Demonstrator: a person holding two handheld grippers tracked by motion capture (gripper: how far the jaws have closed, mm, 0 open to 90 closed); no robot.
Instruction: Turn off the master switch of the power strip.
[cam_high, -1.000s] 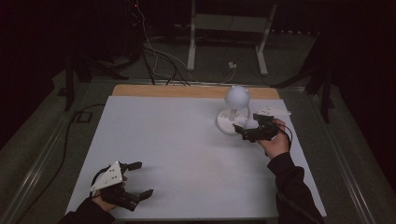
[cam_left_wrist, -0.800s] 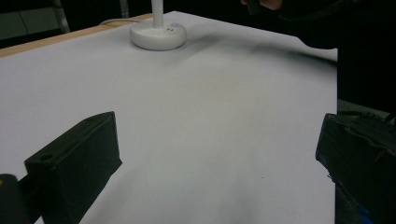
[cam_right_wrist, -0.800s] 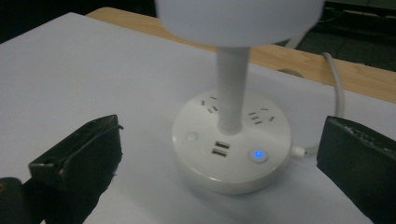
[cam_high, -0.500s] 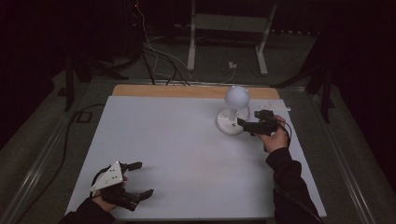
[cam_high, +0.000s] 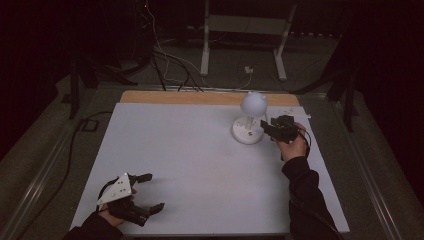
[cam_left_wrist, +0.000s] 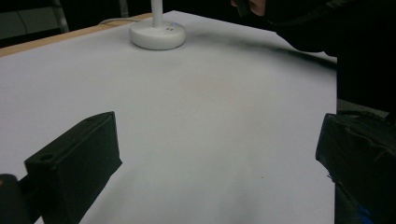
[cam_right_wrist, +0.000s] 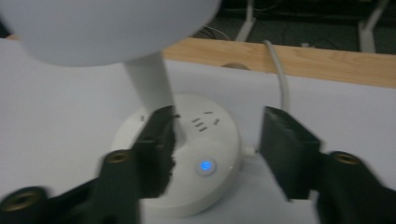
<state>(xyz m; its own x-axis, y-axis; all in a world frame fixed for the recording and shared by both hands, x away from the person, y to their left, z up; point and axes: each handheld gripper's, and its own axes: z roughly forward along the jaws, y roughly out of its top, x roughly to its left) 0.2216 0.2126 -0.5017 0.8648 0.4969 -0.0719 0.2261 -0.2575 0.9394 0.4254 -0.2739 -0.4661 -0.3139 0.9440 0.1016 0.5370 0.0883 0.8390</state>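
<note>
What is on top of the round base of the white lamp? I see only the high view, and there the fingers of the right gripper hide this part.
Observer: In the right gripper view the base carries a small round button that glows blue, next to some socket slots.
Operator: Where do the fingers stand relative to this button?
Observer: The right gripper has just been closing its fingers. The button lies between them, and the pads do not yet press on anything. One finger stands close beside the stem.
Operator: Does the left gripper hold something?
Observer: No. In the left gripper view the left gripper has its fingers wide apart over the white table, with nothing between them.
</note>
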